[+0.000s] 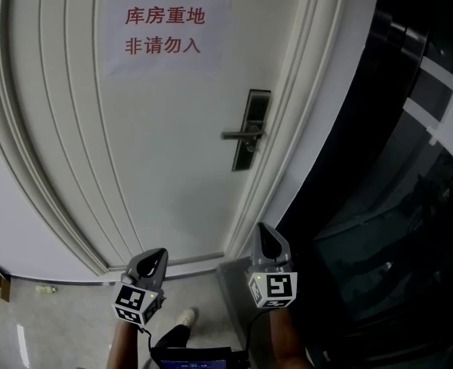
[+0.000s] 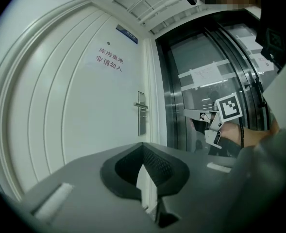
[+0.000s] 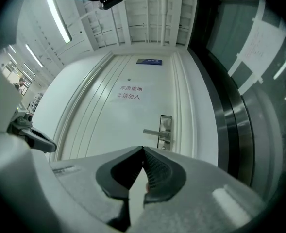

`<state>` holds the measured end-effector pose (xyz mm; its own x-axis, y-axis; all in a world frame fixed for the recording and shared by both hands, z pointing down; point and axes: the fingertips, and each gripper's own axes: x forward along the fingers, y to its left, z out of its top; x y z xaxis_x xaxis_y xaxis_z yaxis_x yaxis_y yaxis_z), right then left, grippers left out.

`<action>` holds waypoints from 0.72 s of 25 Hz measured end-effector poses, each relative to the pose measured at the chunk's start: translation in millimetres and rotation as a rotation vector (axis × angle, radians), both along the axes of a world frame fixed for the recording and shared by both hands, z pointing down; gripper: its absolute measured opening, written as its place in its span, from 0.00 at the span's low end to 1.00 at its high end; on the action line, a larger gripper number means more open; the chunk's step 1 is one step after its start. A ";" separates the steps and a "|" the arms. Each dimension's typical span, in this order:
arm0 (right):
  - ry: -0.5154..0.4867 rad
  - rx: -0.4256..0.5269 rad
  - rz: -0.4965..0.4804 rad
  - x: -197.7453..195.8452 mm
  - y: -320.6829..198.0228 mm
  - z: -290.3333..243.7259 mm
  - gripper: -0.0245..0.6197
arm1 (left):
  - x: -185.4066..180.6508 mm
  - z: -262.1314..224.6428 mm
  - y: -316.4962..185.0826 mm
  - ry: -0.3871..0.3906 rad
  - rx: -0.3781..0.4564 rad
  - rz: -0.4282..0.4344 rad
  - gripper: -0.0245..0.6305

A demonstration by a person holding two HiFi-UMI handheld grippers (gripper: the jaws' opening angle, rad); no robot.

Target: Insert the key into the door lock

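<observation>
The white door (image 1: 157, 167) carries a dark lock plate (image 1: 251, 129) with a lever handle (image 1: 240, 134) near its right edge; the lock plate (image 3: 165, 130) also sits straight ahead in the right gripper view. My left gripper (image 1: 155, 254) and right gripper (image 1: 264, 233) both hover low in front of the door, well short of the lock. The left gripper (image 2: 143, 144) has its jaws meeting at the tip with nothing between them. The right gripper (image 3: 143, 148) is shut too. No key shows plainly; a small pale spot low between the right pads is too unclear to name.
A paper sign (image 1: 164, 33) with red characters hangs on the door's upper part. Dark glass panels with metal frames (image 1: 395, 167) stand right of the door frame. The person's shoe (image 1: 186, 315) shows on the grey floor below. The right gripper (image 2: 189, 112) appears in the left gripper view.
</observation>
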<state>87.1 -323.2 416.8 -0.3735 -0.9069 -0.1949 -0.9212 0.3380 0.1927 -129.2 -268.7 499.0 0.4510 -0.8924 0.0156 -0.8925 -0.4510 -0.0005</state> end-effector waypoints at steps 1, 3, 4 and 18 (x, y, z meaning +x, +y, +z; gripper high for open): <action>-0.002 -0.006 0.001 2.8 6.8 4.0 0.04 | 2.3 0.7 6.1 -0.002 0.000 -0.002 0.04; -0.012 -0.025 0.001 10.1 21.2 13.3 0.04 | 6.9 2.4 17.3 -0.005 -0.001 -0.006 0.04; -0.020 -0.036 0.001 14.6 28.7 18.4 0.04 | 9.4 3.5 22.7 -0.005 -0.002 -0.008 0.04; -0.042 -0.135 -0.002 48.7 98.2 68.9 0.04 | 42.7 16.6 62.4 -0.009 -0.005 -0.001 0.04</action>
<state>135.8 -225.0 485.6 -0.3697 -0.9251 -0.0871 -0.9267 0.3603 0.1068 -86.6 -206.2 515.6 0.4500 -0.8927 0.0245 -0.8929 -0.4503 -0.0064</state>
